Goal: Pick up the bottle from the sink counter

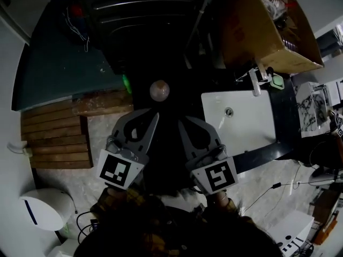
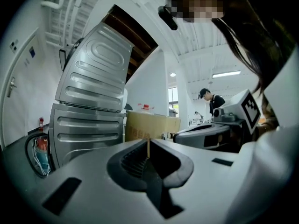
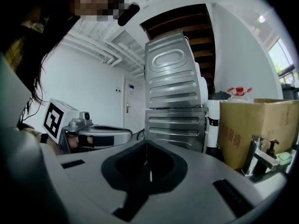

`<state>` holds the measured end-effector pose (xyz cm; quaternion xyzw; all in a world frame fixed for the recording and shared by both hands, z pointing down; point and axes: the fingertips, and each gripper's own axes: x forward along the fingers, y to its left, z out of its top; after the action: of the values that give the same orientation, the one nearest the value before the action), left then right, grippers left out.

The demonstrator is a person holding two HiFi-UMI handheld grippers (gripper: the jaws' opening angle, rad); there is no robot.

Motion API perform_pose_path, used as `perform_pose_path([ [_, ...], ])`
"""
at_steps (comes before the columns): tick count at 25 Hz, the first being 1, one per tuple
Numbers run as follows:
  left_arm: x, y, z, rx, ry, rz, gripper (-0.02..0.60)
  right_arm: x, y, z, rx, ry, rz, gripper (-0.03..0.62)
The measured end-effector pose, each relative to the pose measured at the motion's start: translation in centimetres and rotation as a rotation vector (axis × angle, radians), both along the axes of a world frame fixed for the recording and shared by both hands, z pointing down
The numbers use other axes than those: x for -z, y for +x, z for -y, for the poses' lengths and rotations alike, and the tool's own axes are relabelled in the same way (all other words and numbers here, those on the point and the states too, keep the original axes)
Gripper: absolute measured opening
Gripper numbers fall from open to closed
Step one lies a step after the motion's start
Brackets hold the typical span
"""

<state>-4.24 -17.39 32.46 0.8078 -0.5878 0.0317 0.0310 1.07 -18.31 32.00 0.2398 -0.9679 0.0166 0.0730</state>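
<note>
In front of the white sink, two tools are pressed together and hold nothing.
The left tool and the right tool sit side by side, tips pointing to the far side, each with its jaws fully together and nothing between them. To their right the sink is set in a dark table. The bottle, dark with a pump top, stands at the sink's far right edge, just beside the faucet and well apart from both tools. A cardboard box rises behind the faucet. Left of the box stands a ribbed metal appliance.
</note>
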Motion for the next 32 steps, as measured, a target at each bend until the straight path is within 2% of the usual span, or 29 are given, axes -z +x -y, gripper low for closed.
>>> perform_pose_path([
  [7,-1.1,-1.1,1.2,-0.103,-0.024,0.021,0.029,0.0,-1.2,0.9,-0.105,0.003,0.003,0.017],
  [13,-1.9,-1.7,2.7,-0.158,-0.031,0.025,0.029,-0.9,-1.2,1.4,-0.191,-0.009,-0.005,0.017],
  [20,-3.3,-0.9,3.6,-0.234,-0.028,0.073,0.030,-1.5,-1.0,1.6,-0.259,-0.010,-0.011,0.017],
  [25,-4.5,-0.2,4.1,-0.289,-0.060,0.091,0.031,-1.8,-1.0,1.9,-0.290,0.004,-0.019,0.017],
  [29,-4.9,0.1,4.3,-0.302,-0.052,0.072,0.032,-2.2,-1.0,1.9,-0.312,0.014,-0.037,0.017],
  [32,-5.5,0.1,4.6,-0.311,-0.055,0.077,0.112,-2.3,-0.8,1.6,-0.322,0.020,-0.043,0.017],
])
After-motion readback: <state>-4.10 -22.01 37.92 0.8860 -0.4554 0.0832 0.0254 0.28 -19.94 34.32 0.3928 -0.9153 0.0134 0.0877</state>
